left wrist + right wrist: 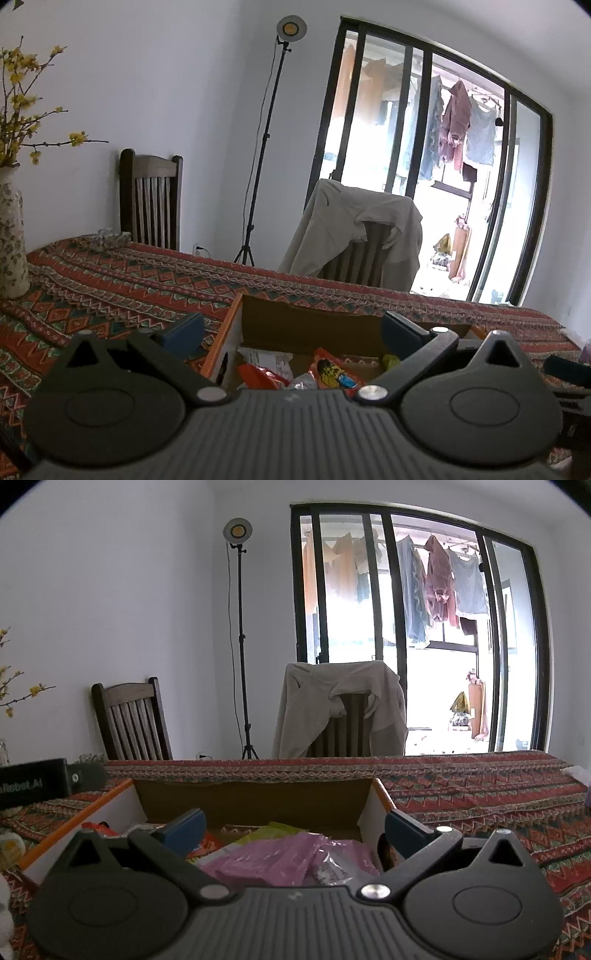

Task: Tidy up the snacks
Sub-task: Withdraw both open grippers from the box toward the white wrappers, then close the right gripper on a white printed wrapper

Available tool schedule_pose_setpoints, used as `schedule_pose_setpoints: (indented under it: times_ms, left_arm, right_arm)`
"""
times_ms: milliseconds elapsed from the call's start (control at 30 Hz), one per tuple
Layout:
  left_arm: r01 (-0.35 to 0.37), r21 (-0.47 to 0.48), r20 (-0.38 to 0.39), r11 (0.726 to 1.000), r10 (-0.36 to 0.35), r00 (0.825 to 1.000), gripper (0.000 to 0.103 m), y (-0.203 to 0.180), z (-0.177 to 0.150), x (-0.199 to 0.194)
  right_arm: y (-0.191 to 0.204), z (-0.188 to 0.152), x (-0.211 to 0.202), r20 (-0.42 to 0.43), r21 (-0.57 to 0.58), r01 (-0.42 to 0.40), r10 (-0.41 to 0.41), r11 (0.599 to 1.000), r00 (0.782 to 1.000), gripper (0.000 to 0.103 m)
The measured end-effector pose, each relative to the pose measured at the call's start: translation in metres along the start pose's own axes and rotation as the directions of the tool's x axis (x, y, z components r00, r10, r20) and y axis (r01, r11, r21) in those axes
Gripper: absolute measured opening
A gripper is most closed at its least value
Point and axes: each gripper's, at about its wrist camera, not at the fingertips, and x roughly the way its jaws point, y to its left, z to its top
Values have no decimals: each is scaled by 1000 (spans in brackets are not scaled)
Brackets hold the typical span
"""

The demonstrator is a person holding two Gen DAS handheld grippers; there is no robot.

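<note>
The walls (110,590) are plain white. A black-framed sliding glass door (388,627) lets in bright daylight, and laundry (439,587) hangs outside behind it. Left of the door stands a studio lamp (238,530) on a tripod. Left of the lamp is a dark wooden chair (129,720). Before the door, another chair carries a beige jacket (332,709). The table has a patterned red tablecloth (480,794).

At your far left in the right wrist view, a black device (33,784) carries white lettering, partly cut off, reading "Robot_AI". The snack packet printing is not legible.
</note>
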Motion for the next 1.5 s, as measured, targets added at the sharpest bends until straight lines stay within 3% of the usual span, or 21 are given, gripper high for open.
schedule_pose_setpoints:
  times_ms: [400, 700, 1100, 1500]
  left_arm:
    - [-21, -89, -34, 996, 18, 999, 103, 7, 23, -13]
    - [-31, -81, -43, 996, 27, 999, 103, 19, 22, -48]
    - [-44, -35, -92, 998, 40, 995, 103, 58, -5, -96]
    - [-52, -3, -166, 999, 51, 985, 103, 92, -48, -108]
  right_arm:
    - [4, 21, -23, 15, -20, -33, 33, 999, 999, 103]
    - [11, 12, -50, -20, -43, -47, 46, 998, 999, 103]
    - [24, -14, -76, -116, -62, -63, 56, 996, 992, 103]
    - [44, -52, -79, -242, -93, -100, 75, 991, 967, 103]
